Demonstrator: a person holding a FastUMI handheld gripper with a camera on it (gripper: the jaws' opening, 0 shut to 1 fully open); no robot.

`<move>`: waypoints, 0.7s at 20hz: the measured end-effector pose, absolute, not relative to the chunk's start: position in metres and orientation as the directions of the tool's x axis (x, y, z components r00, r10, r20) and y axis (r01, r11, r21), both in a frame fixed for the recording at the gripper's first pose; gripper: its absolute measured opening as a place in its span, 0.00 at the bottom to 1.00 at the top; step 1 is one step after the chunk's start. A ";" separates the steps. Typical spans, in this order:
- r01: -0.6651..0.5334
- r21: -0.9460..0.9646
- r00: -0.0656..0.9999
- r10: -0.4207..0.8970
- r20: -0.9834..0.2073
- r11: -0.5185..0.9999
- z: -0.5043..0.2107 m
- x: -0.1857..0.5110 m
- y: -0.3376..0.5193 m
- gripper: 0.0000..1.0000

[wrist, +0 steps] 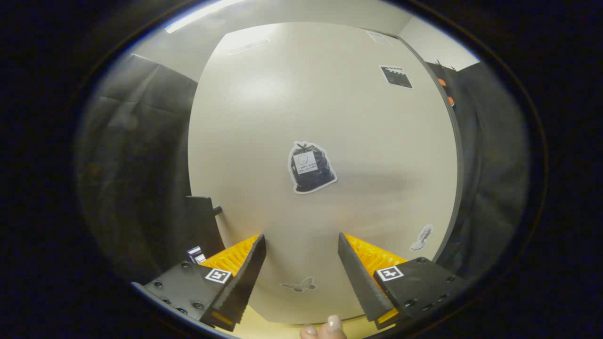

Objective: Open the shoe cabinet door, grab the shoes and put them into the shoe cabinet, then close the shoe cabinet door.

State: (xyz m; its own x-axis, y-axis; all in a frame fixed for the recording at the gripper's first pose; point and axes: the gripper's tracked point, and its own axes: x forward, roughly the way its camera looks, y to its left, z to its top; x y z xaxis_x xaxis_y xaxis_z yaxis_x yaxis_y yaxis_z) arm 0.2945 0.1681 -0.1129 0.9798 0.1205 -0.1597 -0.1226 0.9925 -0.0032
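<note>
Straight ahead of the gripper [301,263], a large pale cabinet door [282,108] is taking up most of the scene, its flat face standing closed and its dark edge curving down the right side. Black cloth is hanging to the left and right of the door. Near the middle of the door, beyond the fingers, a sticker of a black tied bag [311,168] is sitting on the surface; a smaller dark rectangular sticker [396,76] is showing higher up toward the right edge. A black bracket-like piece with a small knob [203,223] is jutting out beside the door's left edge, just past the left finger. Lower down, a pale feather sticker [422,238] is lying near the right edge, and a faint butterfly sticker [298,285] is sitting between the fingers. The gripper is standing wide open, holding nothing, its fingers apart in front of the door. Fingertips of a person's hand [326,328] are showing just below the door's bottom edge.
</note>
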 end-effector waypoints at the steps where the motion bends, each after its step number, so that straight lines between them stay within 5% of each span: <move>1: -0.113 -0.006 0.982 0.110 -0.156 0.994 -0.113 0.296 0.169 0.96; 14: -0.014 -0.049 0.994 0.009 -0.111 0.999 -0.119 0.304 0.173 0.97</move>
